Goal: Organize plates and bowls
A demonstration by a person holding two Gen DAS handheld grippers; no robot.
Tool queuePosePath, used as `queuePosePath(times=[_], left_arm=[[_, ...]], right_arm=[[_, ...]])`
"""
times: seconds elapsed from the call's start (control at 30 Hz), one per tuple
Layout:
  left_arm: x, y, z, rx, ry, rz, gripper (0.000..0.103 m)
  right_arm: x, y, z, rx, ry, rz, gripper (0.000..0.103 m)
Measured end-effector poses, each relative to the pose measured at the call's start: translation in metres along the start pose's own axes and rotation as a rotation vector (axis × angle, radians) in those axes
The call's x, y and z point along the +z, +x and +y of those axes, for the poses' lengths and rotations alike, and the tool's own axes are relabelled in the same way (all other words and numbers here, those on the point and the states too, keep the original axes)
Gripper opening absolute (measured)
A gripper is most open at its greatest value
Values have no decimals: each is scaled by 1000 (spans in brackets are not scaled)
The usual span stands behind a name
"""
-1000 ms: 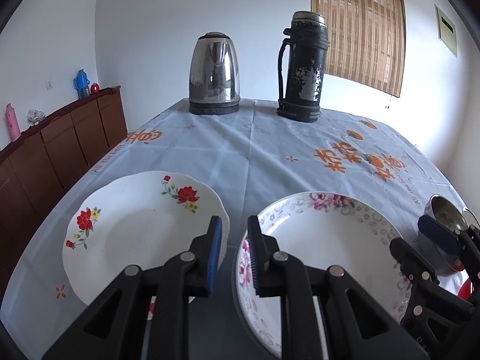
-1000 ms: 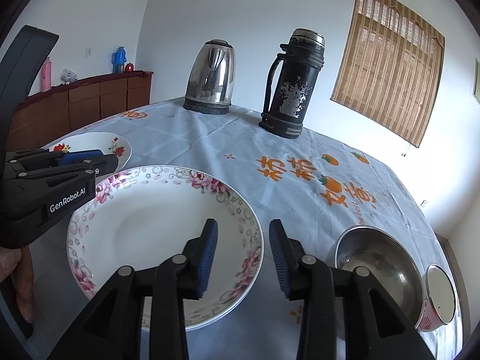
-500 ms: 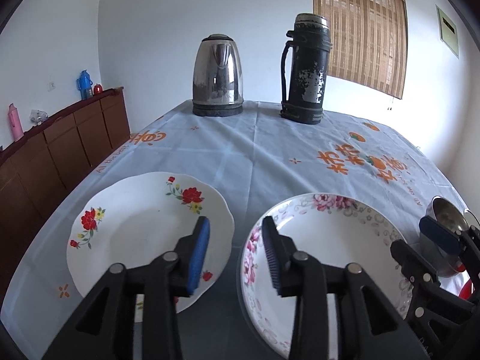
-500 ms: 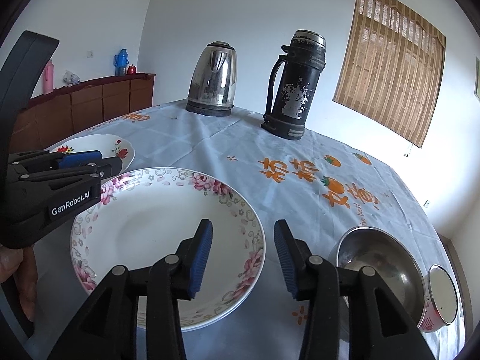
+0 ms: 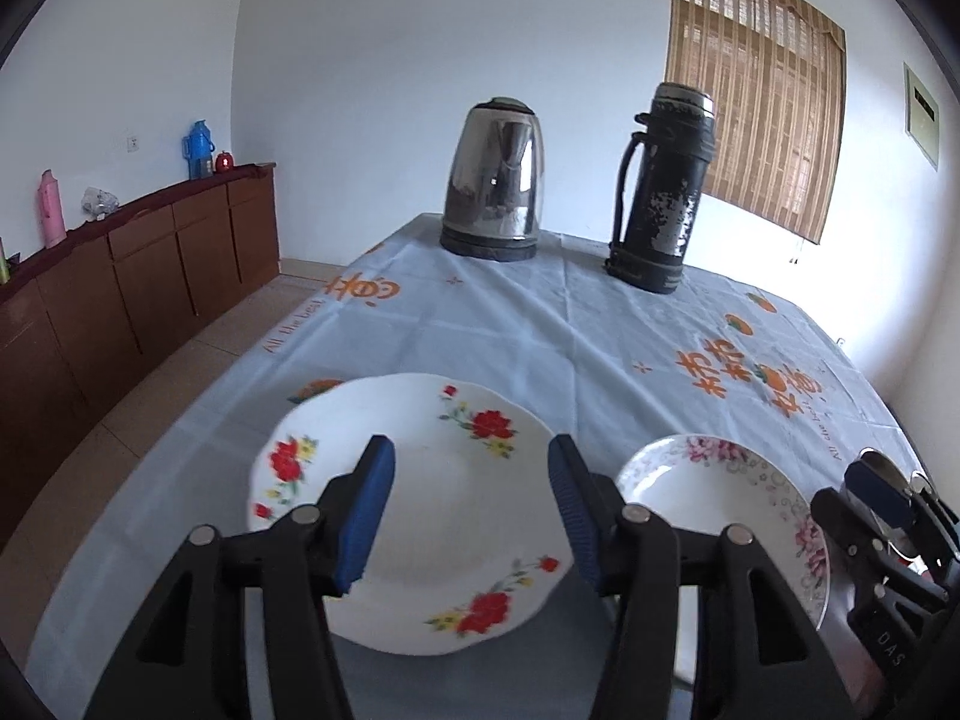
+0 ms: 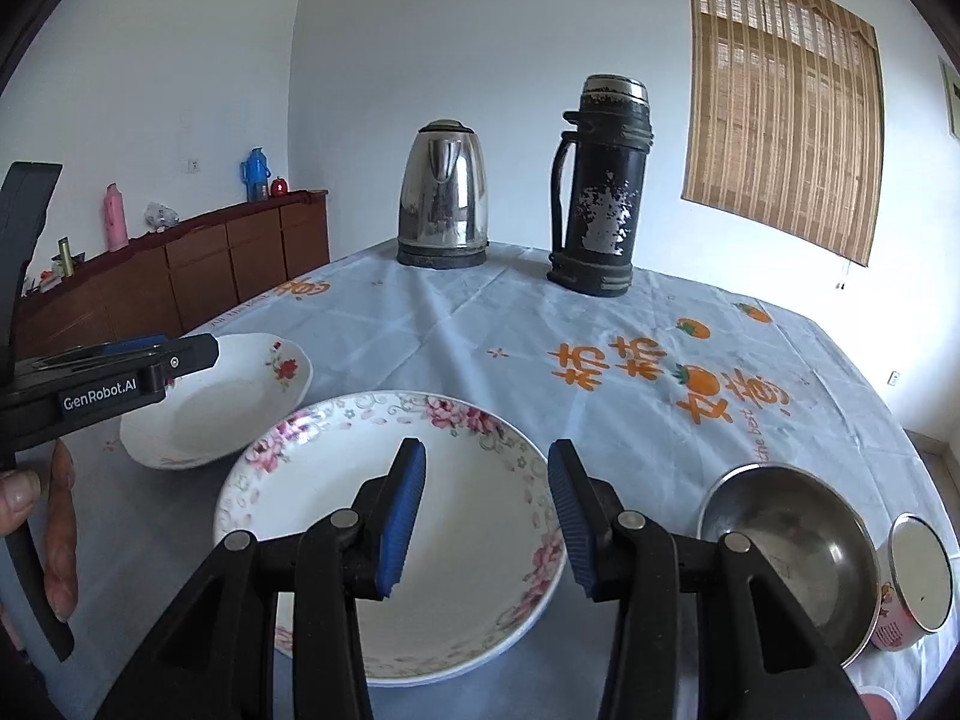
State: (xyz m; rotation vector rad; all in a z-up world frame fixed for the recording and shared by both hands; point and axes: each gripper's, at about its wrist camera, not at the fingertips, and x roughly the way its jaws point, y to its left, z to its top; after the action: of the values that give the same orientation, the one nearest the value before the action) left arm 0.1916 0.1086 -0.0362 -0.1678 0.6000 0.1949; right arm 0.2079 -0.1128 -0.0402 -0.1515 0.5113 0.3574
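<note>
A white plate with red flowers (image 5: pixel 444 504) lies on the tablecloth, and my left gripper (image 5: pixel 471 510) hovers over it with its jaws opening and nothing gripped. The same red-flower plate (image 6: pixel 216 402) shows at the left of the right wrist view. Beside it lies a pink-flowered plate (image 6: pixel 480 516), also seen as the pink-flowered plate (image 5: pixel 720 492). My right gripper (image 6: pixel 486 516) hangs open above it, empty. A steel bowl (image 6: pixel 792 546) and a small pink cup with a metal lid (image 6: pixel 918 588) sit at the right.
A steel kettle (image 5: pixel 495 180) and a black flask (image 5: pixel 660 192) stand at the table's far end. A brown sideboard (image 5: pixel 120 288) runs along the left wall. The left gripper's body (image 6: pixel 90 390) and a hand (image 6: pixel 36 516) fill the right view's left edge.
My left gripper has swung left from between the two plates to over the red-flower plate, and its jaws have spread wider. The right gripper has barely moved.
</note>
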Motion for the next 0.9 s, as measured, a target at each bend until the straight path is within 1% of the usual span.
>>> queuePosePath(times=[0.03,0.07,0.17,0.3,0.33,0.37,0.47,0.5,0.57,0.63,0.67,0.77,0.8,0.9], left_arm=[[3,2,7,8,7,6,67],[7,5,17,23,17,13,68],[11,24,43,82,13,29,68],[3,52,74,98,-65,75,68],[2,56,79,97,-84,87,68],[1,58,83,88,-98,93,68],[2,58,87,67,-110,82,68],[1,58,88,71,-116,87,68],[-2,61,92,50,-133,115,68],[-6,64,93,50,-141,137,67],[-7,64,94,41,-144,147,66],[-8,62,94,28,-148,145,66],[-8,61,93,24,-147,140,65],[-10,65,93,22,-139,167,52]], right_arm=[[4,1,6,26,2,7,45],[9,3,12,56,8,14,45],[21,13,42,126,-14,39,45],[33,35,71,189,-13,96,44],[37,42,78,194,-15,110,40],[40,51,86,193,-20,127,37],[47,71,97,174,-26,171,35],[49,78,100,167,-27,189,35],[51,95,107,154,-20,234,34],[51,105,110,149,-21,269,27],[51,108,113,147,-28,284,26],[49,119,119,119,-63,328,25],[49,122,119,113,-64,339,25],[49,132,119,92,-82,374,25]])
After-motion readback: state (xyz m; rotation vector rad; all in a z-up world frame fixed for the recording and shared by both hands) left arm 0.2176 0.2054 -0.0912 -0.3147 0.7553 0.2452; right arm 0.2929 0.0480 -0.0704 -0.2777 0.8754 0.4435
